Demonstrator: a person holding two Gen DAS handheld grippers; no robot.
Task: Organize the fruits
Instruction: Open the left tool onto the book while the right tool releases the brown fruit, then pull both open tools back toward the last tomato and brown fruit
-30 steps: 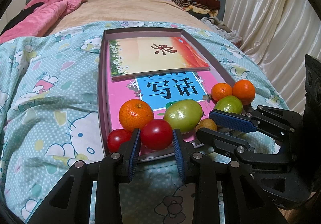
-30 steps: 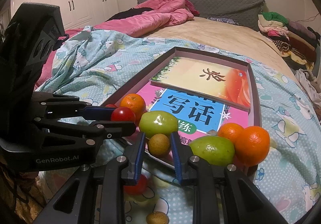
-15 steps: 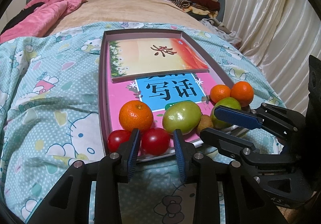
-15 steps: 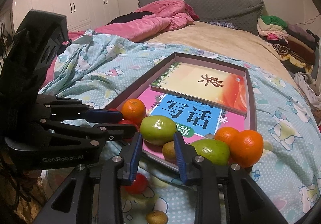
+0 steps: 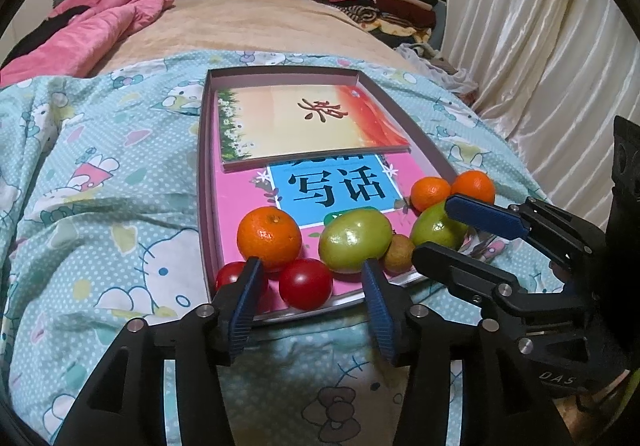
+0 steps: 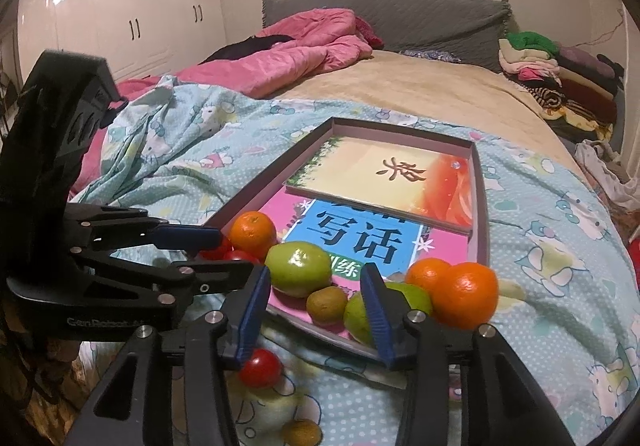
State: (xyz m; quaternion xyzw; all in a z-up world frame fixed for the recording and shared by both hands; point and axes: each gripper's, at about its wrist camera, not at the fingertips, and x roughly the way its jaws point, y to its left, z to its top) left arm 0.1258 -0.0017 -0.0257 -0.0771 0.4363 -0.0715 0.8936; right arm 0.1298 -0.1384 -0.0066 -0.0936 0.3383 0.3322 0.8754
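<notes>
A shallow box (image 5: 204,174) with books lies on the bed. At its near end sit an orange (image 5: 269,238), two red tomatoes (image 5: 305,289), a green fruit (image 5: 355,240) and a small brown kiwi (image 5: 398,259). Another green fruit (image 5: 436,230) and two oranges (image 5: 474,186) sit at the right corner. My left gripper (image 5: 310,300) is open and empty, just short of the tomato. My right gripper (image 6: 316,310) is open and empty, in front of the kiwi (image 6: 326,304). A loose tomato (image 6: 260,368) and a kiwi (image 6: 301,432) lie on the blanket below it.
A blue cartoon-print blanket (image 5: 100,206) covers the near bed. A pink quilt (image 6: 296,54) lies at the far left and folded clothes (image 6: 556,74) at the far right. White curtains (image 5: 540,66) hang at the right.
Both grippers opened wider and drew back. The left let go of the tomato, the right let go of the kiwi; both fruits now rest at the box's near end.
</notes>
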